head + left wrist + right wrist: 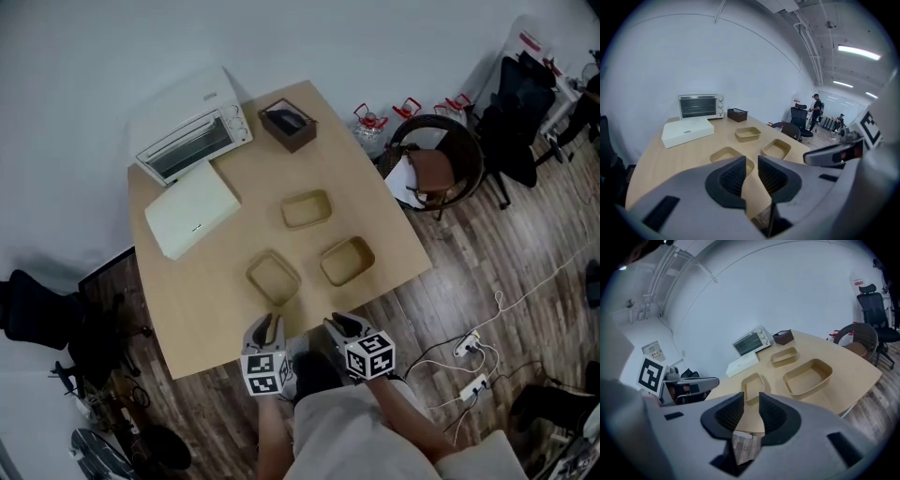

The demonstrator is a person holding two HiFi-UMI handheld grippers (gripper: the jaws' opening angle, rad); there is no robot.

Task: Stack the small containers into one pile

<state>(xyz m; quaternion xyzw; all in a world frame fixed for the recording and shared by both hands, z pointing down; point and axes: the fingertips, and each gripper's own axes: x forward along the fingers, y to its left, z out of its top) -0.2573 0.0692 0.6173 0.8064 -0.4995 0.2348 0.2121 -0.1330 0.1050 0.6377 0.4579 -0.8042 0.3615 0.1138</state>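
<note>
At the surface [202, 309] front edge, left gripper [266, 328] and right gripper [341, 324] side by side, fingers a narrow gap apart, nothing between. Just ahead and set apart: near-left container [273, 277], near-right container [348, 261], far container [307, 209]; bare wood between all three. Oven [192, 141] and white box [192, 208] back left.

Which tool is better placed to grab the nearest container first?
Left, probably: the left tool is open with the nearest container straight ahead of its jaws; the right tool sits off to that container's side.
</note>
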